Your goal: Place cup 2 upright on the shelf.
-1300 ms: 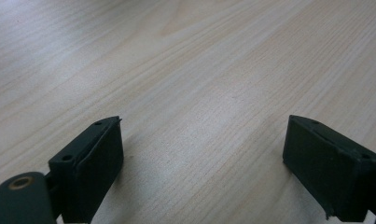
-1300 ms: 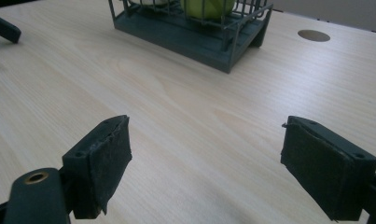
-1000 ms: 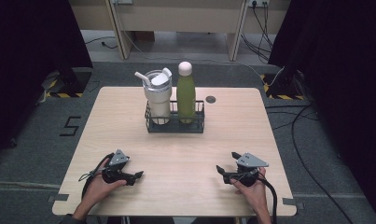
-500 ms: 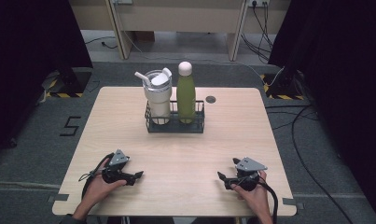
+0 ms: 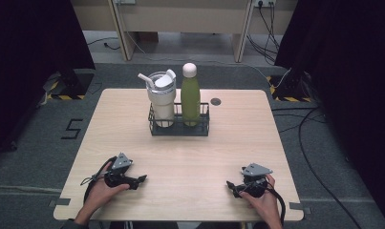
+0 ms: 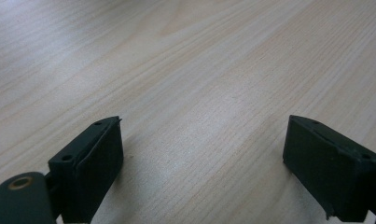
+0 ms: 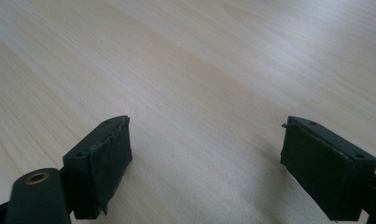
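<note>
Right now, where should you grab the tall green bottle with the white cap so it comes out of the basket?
Grip the tall green bottle around its upper body below the white cap, coming from the right: it stands upright, the black wire basket hides its base, and the white tumbler crowds its left.

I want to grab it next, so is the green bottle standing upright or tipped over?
Upright. The green bottle stands in the black wire rack beside the white tumbler, cap on top.

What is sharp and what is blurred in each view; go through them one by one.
High view: even light, table crisp, dark curtains at both sides, green bottle and tumbler clear in their wire rack. Left gripper view: left claw pads soft-edged up close, wood grain sharper beyond, a pale sheen between them. Right gripper view: right claw similar, far tabletop washed out.
</note>
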A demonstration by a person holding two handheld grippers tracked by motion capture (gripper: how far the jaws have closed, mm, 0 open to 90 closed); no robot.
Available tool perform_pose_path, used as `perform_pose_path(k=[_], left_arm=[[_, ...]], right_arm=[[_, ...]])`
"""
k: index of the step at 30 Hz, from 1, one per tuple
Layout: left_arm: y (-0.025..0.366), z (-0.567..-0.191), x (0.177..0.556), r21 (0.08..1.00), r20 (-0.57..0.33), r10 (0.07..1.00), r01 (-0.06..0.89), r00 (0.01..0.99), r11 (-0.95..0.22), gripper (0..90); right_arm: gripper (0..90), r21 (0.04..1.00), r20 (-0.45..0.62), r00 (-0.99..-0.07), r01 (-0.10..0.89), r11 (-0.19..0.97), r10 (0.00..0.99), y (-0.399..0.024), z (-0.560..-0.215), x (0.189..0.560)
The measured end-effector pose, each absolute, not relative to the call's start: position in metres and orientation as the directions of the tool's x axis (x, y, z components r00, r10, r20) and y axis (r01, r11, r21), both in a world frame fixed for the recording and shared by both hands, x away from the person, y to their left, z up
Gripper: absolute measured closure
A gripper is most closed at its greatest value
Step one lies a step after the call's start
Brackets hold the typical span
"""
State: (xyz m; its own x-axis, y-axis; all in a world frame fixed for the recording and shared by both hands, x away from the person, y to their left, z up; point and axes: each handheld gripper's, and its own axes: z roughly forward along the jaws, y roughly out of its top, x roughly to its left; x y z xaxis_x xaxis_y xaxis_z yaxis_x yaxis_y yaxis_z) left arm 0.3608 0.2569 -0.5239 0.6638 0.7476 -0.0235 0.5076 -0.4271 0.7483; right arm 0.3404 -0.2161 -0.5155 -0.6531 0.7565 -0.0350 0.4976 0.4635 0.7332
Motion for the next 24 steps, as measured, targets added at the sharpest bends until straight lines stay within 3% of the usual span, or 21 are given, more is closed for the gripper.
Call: perform_pose_path(k=[24], left_arm=[[0.2567, -0.5241, 0.3609, 0.749, -0.022, 0.749, 0.508, 0.662, -0.426, 11.1]], right_arm=[[0.4, 0.695, 0.0, -0.643, 0.55, 0.462, 0.766, -0.2155, -0.518, 0.3416]])
